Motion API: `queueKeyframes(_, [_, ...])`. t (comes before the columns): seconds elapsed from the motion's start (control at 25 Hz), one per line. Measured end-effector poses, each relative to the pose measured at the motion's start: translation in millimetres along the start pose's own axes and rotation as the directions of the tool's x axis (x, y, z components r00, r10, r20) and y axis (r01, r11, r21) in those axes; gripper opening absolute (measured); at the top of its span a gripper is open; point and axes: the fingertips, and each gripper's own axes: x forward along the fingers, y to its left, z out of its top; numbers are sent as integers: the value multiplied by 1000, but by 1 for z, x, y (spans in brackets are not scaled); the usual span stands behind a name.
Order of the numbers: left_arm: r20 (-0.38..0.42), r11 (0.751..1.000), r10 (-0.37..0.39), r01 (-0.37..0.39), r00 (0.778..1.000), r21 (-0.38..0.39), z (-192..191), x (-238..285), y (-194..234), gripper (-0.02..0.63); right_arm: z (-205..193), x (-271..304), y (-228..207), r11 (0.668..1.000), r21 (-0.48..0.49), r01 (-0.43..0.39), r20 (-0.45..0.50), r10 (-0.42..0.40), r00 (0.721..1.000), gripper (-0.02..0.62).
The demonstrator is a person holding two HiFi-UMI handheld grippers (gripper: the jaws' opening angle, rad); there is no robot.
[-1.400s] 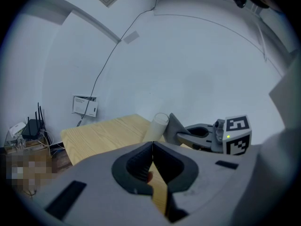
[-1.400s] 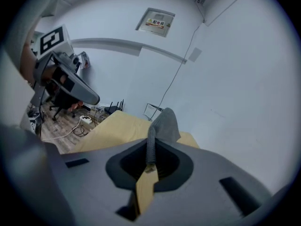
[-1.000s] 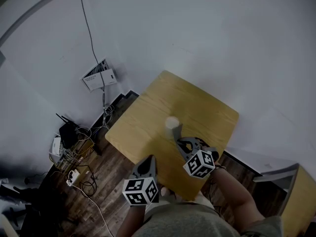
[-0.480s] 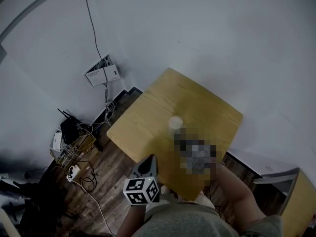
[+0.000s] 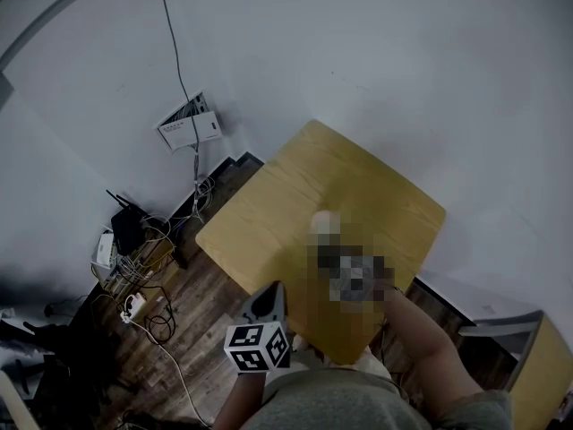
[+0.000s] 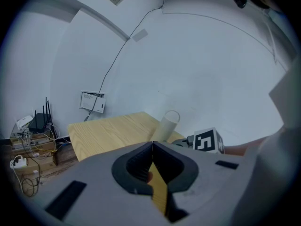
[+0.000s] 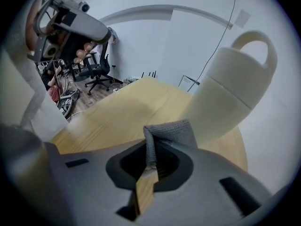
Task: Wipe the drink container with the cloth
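**Cloth gripped beside the container, left gripper idle**

The right gripper [image 7: 149, 147] had its fingers clamped on a fold of grey cloth [image 7: 171, 132], which stuck up past the fingertips, likely so that loose fabric rather than plastic would meet the drink container [image 7: 235, 88]. The pale container, with a loop handle on top, stood upright near the middle of the wooden table [image 5: 260, 231]. The cloth sat right beside its lower wall, though contact could not be confirmed.

The left gripper [image 6: 152, 147] hung back over the table's near edge with its fingers pressed together on nothing, probably kept out of the way.

Only the right gripper view showed the cloth. The head view gave the container's place on the table but hid that gripper. The left gripper view showed the container from the other side.
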Motion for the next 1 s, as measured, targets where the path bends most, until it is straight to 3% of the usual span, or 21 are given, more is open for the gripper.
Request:
queueKeyframes(0.56, [0, 1000, 9, -9, 1000, -7, -2, -4, 6, 3, -3, 13, 14, 999, 24, -43, -29, 43, 999, 9])
queueKeyframes(1.0, [23, 1000, -5, 5, 1000, 8, 4, -14, 0, 3, 36, -11, 48, 998, 3, -60, 69, 59, 996, 9])
